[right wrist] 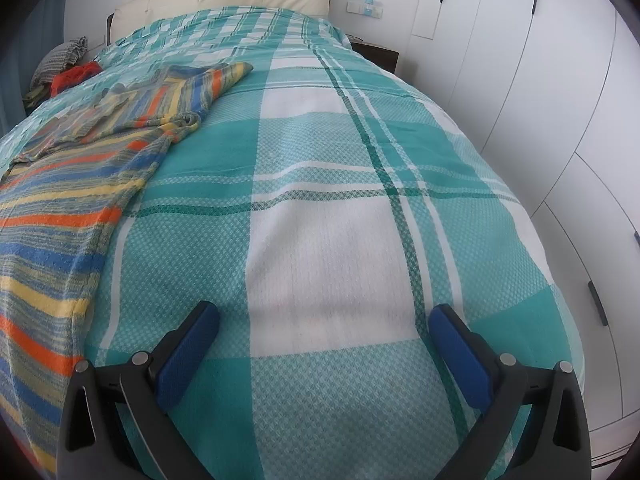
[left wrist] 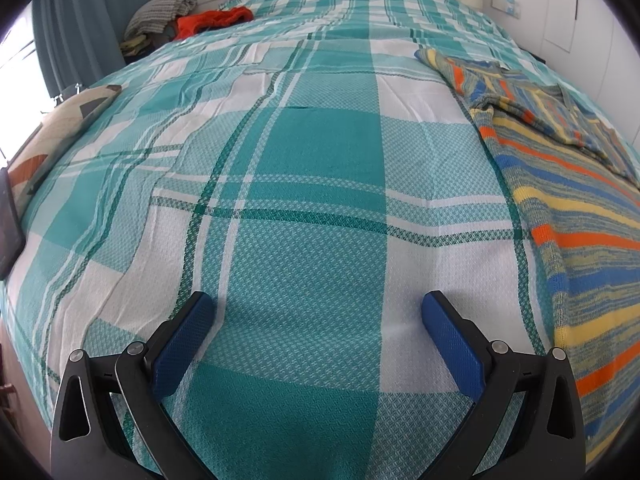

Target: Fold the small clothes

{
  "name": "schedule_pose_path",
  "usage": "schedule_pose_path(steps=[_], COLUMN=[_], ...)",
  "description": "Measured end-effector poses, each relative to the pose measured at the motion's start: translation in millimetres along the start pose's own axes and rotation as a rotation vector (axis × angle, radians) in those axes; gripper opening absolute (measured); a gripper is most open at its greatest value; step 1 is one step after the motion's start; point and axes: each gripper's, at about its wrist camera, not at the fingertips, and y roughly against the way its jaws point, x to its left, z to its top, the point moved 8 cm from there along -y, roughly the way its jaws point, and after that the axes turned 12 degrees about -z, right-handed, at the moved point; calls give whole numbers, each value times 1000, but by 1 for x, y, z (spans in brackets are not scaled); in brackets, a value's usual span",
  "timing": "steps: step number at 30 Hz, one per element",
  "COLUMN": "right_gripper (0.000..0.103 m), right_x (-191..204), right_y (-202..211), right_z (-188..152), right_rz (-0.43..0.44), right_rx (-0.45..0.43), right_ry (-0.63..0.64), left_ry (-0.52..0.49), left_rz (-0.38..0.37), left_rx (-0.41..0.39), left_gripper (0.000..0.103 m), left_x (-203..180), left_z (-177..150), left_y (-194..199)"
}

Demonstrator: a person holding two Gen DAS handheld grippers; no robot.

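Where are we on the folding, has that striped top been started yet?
Barely begun. Done: the striped knit top lies spread on the plaid bedspread, one sleeve lying across its body; whether that is a deliberate fold is unclear. In hand: nothing, since the left gripper and right gripper both hover with jaws open and empty. Left: folding the top, then probably the red garment by the pile at the bed's far edge.

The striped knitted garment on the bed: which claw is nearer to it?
Neither clearly. The striped garment lies between them: just right of the open left claw and just left of the open right claw. Both hover over bare bedspread.
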Motion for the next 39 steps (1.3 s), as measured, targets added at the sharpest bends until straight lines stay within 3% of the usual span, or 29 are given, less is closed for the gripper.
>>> schedule_pose_path(steps=[39], right_gripper=[103], right_x=[0], right_y=[1], right_z=[1], right_rz=[-7], right_rx=[-11], right_ry=[-2], left_ry=[7], left_rz=[2], left_rx=[-19], left_gripper=[102], left_x=[-1], left_z=[-1], left_y=[4])
